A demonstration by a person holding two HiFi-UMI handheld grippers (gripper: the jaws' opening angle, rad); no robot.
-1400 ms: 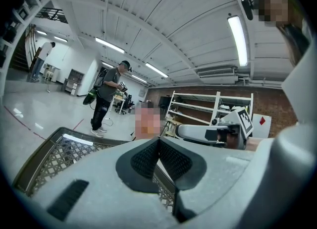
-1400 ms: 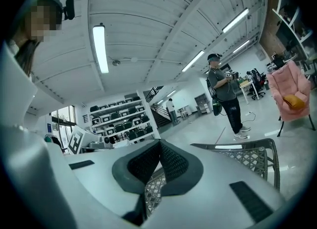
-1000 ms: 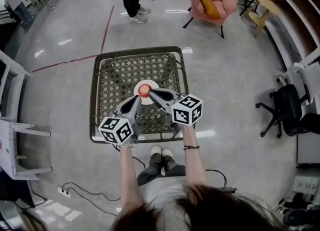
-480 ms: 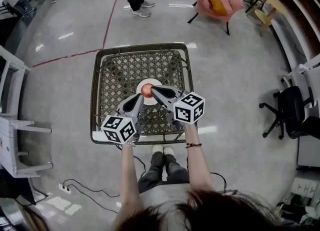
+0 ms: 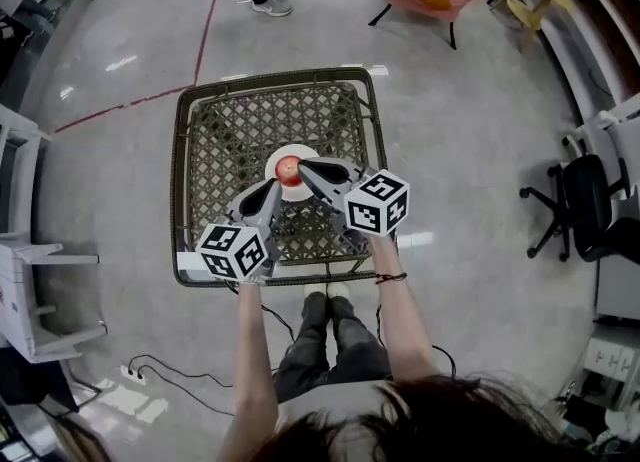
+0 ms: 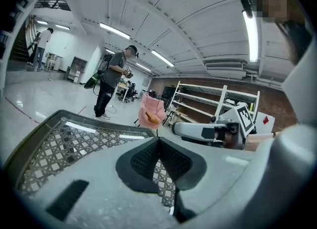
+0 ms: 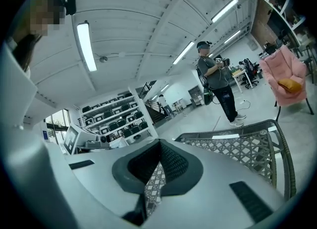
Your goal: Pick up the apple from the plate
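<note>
Workshop floor, lattice table [image 5: 200,150]: the apple [image 5: 288,169] sits on its plate [image 5: 272,165] mid-table. Left gripper [image 5: 272,188] at its 7 o'clock, right gripper [image 5: 303,165] at 3. Both are pinched closed and empty, probably just lining up.

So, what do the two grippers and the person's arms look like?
The left gripper and the right gripper both have light grey bodies that taper to a pointed beak, with dark, mesh-textured pads inside. Each carries a white cube printed with black square markers. The forearms are bare; a dark bracelet circles the right wrist.
</note>
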